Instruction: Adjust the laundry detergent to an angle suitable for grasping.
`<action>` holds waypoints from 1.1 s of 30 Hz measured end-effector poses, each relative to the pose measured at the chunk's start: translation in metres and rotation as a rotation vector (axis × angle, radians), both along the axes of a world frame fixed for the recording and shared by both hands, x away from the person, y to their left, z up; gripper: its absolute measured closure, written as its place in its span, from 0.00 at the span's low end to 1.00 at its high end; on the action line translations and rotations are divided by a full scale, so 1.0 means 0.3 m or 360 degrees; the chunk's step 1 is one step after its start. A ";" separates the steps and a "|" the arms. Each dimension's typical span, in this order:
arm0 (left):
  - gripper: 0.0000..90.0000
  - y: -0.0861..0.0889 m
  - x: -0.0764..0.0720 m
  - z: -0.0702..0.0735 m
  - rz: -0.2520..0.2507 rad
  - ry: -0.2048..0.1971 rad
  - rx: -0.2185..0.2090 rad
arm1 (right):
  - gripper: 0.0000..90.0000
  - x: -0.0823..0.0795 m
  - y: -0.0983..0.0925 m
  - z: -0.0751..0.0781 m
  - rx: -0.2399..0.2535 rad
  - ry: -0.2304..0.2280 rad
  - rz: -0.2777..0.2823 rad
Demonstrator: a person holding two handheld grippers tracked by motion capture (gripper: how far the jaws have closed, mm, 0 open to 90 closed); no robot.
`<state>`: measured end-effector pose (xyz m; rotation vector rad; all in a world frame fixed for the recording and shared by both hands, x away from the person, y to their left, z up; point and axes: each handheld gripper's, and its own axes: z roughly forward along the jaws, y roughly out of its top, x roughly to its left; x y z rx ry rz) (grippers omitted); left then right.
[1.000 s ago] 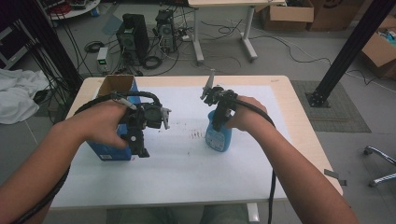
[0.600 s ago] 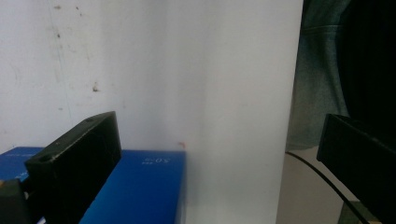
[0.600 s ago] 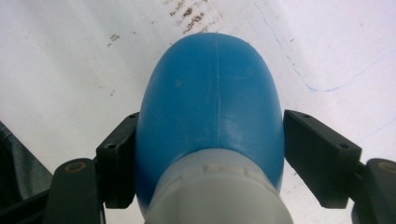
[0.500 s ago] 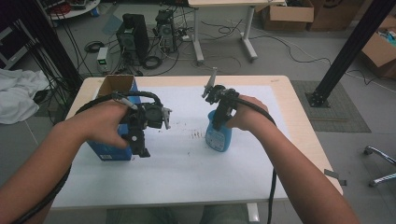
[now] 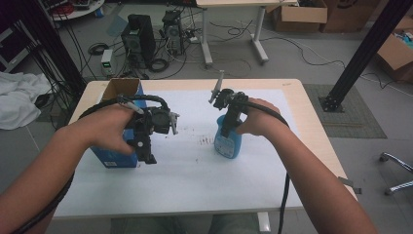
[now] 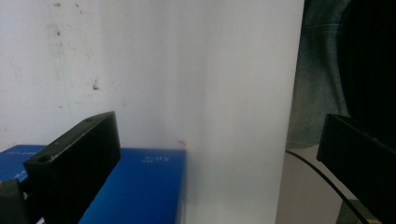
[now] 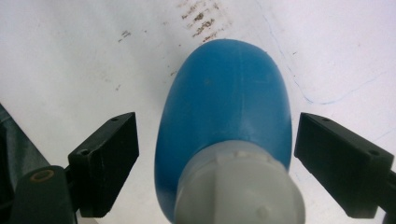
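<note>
Blue bottle point(image 7: 224, 107) freed; right gripper point(image 7: 217, 154) jaws just opened.

A light wooden table point(image 5: 311, 122) with a white top sheet stood on a grey floor point(image 5: 302, 58). At twelve o'clock sat black computer towers point(image 5: 139, 36) among tangled cables; at one o'clock, brown cardboard boxes point(image 5: 299, 14); at nine o'clock, white cloth point(image 5: 17, 105).
</note>
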<state>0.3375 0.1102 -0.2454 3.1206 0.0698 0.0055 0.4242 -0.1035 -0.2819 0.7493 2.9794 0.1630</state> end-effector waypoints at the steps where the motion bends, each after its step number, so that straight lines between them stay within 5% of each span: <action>1: 0.00 -0.001 0.000 -0.001 0.0001 -0.0001 0.0001 | 0.15 -0.001 -0.001 0.005 0.0013 -0.0005 0.0010; 22: 0.00 -0.006 0.003 0.007 -0.0003 0.0001 0.0026 | 0.05 -0.009 -0.008 0.088 0.0064 -0.0048 0.0112; 33: 0.00 -0.014 0.009 0.003 -0.0003 0.0004 0.0011 | 0.00 -0.030 -0.019 0.136 0.0110 -0.0043 0.0270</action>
